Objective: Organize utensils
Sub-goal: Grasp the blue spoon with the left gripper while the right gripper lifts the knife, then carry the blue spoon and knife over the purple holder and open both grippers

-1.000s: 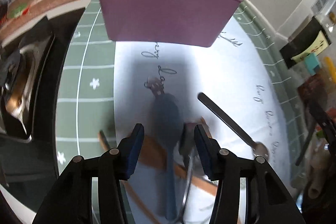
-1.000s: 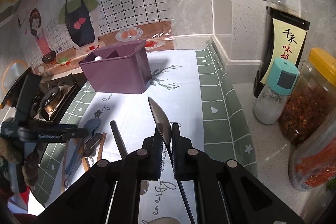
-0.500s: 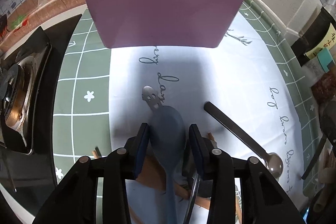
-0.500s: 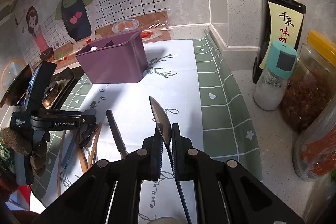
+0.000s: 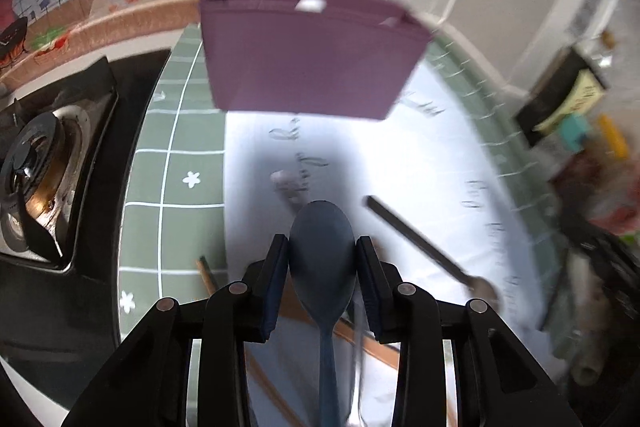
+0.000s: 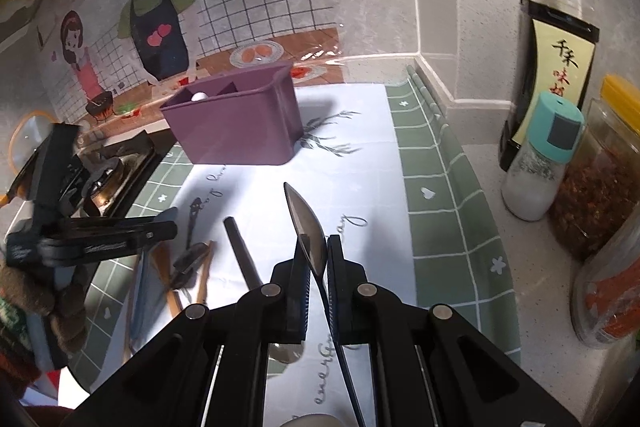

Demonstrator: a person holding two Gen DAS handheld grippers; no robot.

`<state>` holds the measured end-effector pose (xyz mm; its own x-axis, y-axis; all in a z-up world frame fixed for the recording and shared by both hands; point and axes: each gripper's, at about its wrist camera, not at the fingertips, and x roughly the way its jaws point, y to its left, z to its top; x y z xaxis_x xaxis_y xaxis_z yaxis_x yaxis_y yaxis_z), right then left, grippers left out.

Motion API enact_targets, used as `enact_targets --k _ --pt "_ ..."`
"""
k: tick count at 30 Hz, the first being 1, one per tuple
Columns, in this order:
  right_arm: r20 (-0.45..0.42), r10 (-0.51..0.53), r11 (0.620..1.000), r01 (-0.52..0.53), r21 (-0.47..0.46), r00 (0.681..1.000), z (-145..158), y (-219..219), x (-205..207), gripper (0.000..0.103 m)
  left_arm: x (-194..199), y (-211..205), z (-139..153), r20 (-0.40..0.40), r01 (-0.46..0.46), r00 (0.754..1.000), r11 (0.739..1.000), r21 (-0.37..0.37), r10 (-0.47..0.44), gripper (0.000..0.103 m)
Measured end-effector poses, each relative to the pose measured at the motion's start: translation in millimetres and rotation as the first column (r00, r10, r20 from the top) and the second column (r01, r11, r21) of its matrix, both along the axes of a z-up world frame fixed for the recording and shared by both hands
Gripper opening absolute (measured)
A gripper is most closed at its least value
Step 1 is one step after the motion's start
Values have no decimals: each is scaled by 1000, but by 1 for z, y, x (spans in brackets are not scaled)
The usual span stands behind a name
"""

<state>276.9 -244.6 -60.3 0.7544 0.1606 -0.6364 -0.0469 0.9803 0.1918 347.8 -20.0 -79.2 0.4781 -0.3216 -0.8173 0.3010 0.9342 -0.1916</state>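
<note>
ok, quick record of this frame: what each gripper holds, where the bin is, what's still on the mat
left gripper: shut on blue spoon, pads on the bowl's sides, bowl end forward; jaws have just been closing
right gripper: shut on metal spoon, bowl edge-on, pointing up and forward
purple bin: upright at far end of mat, divided; white item in one compartment
still on mat: black-handled spoon, wooden chopsticks, small metal utensil
beside mat: stove burner, condiment bottles

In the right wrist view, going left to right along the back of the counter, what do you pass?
Stove burner → purple utensil bin → dark sauce bottle → teal-capped shaker → yellow-lidded jar.
</note>
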Motion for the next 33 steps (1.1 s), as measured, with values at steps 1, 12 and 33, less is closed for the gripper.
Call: enact_targets --k 1,12,33 --pt "2 4 1000 -4 1 1000 1 2 1 7 -9 3 8 18 12 1000 1000 -16 -12 35" --pt "10 23 999 -23 26 1000 14 13 10 7 -45 17 61 131 7 991 993 -119 9 35" --pt "513 56 986 -129 108 857 247 19 100 7 54 35 274 576 24 811 978 -207 102 35"
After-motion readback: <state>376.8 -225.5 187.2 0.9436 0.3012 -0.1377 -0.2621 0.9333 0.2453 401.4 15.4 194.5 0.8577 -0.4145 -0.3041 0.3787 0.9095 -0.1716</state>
